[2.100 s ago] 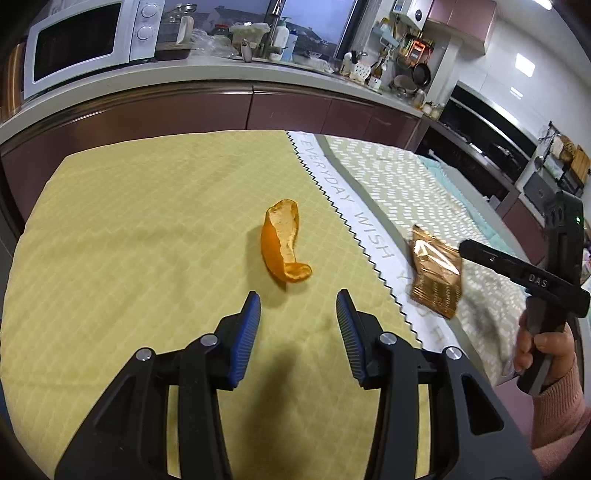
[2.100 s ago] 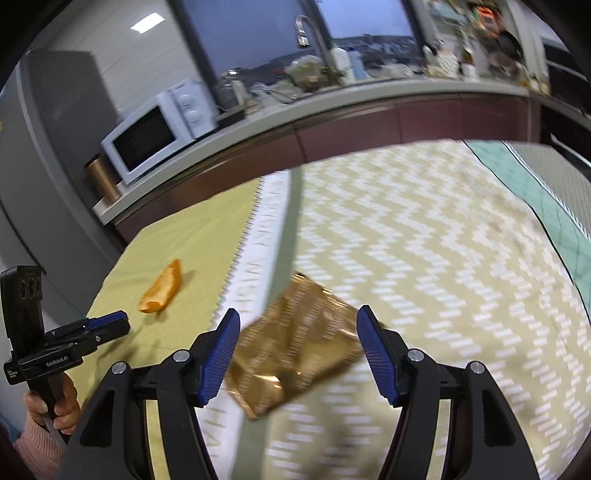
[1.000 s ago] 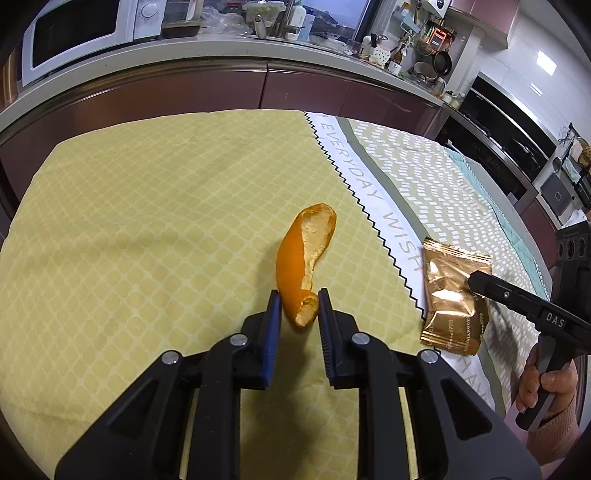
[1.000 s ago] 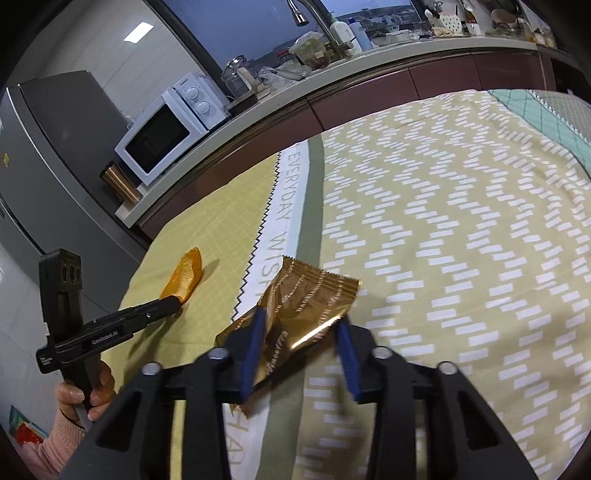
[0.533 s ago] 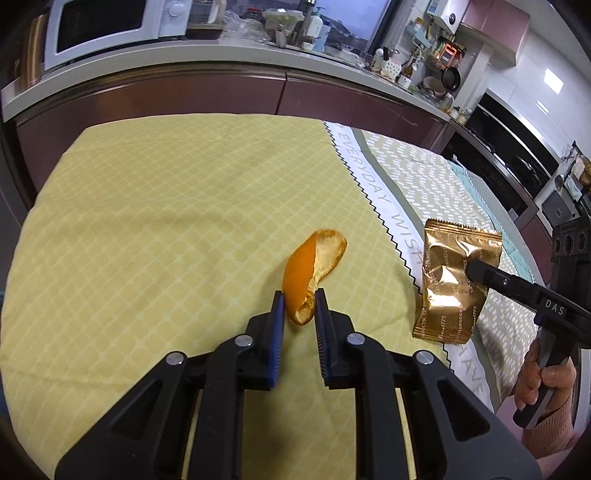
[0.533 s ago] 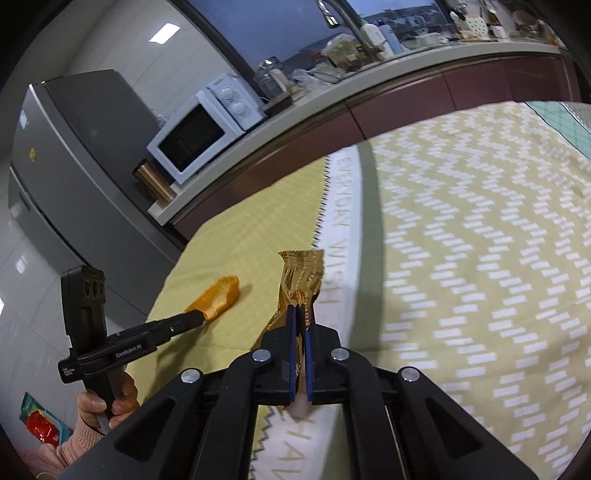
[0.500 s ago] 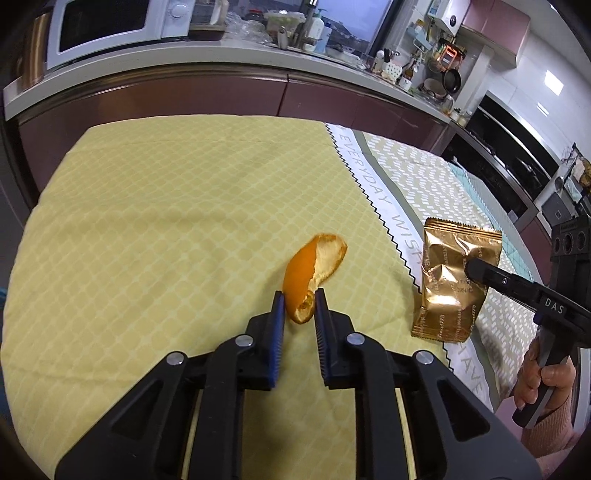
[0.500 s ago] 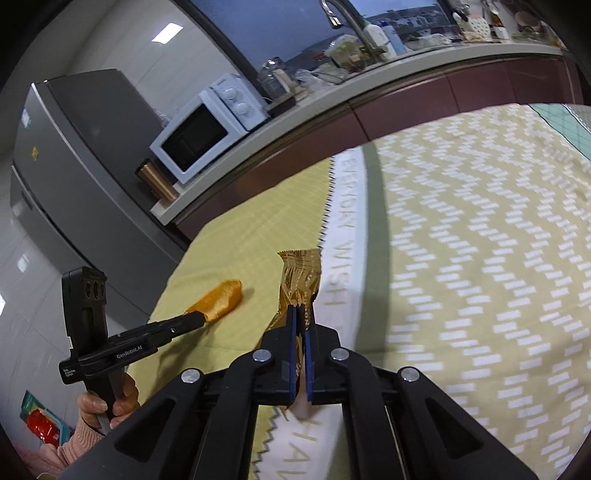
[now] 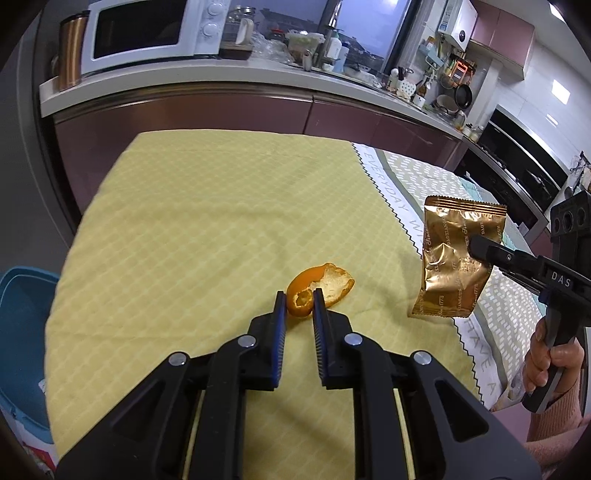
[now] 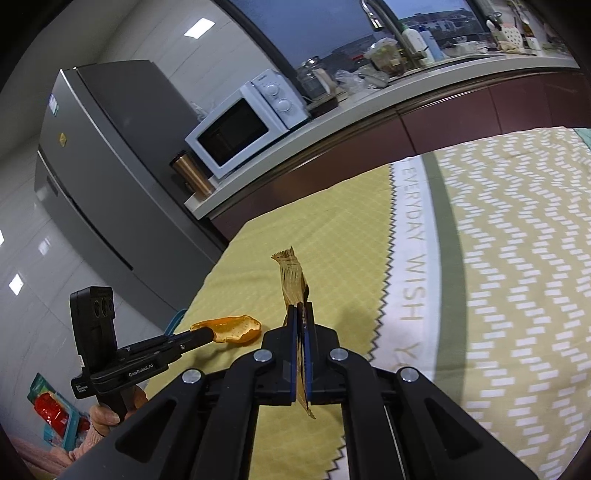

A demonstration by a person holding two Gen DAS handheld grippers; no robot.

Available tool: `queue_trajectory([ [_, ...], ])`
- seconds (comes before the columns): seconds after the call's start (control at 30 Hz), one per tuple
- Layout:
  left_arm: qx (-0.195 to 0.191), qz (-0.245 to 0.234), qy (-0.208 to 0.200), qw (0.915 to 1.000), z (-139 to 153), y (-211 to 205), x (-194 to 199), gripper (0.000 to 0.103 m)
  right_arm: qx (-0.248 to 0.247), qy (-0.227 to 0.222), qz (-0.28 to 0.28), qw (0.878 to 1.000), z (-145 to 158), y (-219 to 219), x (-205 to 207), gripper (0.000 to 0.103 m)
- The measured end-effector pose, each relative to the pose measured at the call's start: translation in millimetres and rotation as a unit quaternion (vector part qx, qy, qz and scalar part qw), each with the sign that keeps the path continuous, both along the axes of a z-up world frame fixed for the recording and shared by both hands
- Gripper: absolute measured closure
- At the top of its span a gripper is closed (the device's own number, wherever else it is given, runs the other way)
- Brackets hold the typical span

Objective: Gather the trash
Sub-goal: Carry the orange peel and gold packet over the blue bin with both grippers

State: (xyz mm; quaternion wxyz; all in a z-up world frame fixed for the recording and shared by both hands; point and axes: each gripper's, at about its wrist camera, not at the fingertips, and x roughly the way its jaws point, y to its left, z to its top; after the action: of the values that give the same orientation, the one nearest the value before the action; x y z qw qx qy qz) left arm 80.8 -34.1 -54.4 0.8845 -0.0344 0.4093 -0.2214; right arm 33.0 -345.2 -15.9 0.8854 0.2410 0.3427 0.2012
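Observation:
My left gripper (image 9: 299, 297) is shut on an orange peel (image 9: 325, 286) and holds it above the yellow tablecloth (image 9: 203, 229). The peel also shows in the right wrist view (image 10: 236, 328), at the tip of the left gripper (image 10: 207, 334). My right gripper (image 10: 302, 308) is shut on a gold foil wrapper (image 10: 291, 273), seen edge-on and lifted off the table. In the left wrist view the wrapper (image 9: 454, 258) hangs flat-faced from the right gripper (image 9: 476, 249) at the right.
A blue bin (image 9: 22, 332) stands on the floor left of the table; its edge shows in the right wrist view (image 10: 173, 321). A kitchen counter with a microwave (image 9: 144, 33) runs behind the table. A fridge (image 10: 110, 177) stands at the left.
Both grippers closed on their items and lifted them. Peel and wrapper have since risen higher off the cloth, and both views have swung to the left.

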Motion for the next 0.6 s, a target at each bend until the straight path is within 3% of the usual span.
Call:
queue_trajectory([
  [0.6, -0.006, 0.048, -0.020, 0.9986, 12, 56, -24, 0.089, 0.019, -0.010, 0.064, 0.998, 11, 58, 12, 0.101],
])
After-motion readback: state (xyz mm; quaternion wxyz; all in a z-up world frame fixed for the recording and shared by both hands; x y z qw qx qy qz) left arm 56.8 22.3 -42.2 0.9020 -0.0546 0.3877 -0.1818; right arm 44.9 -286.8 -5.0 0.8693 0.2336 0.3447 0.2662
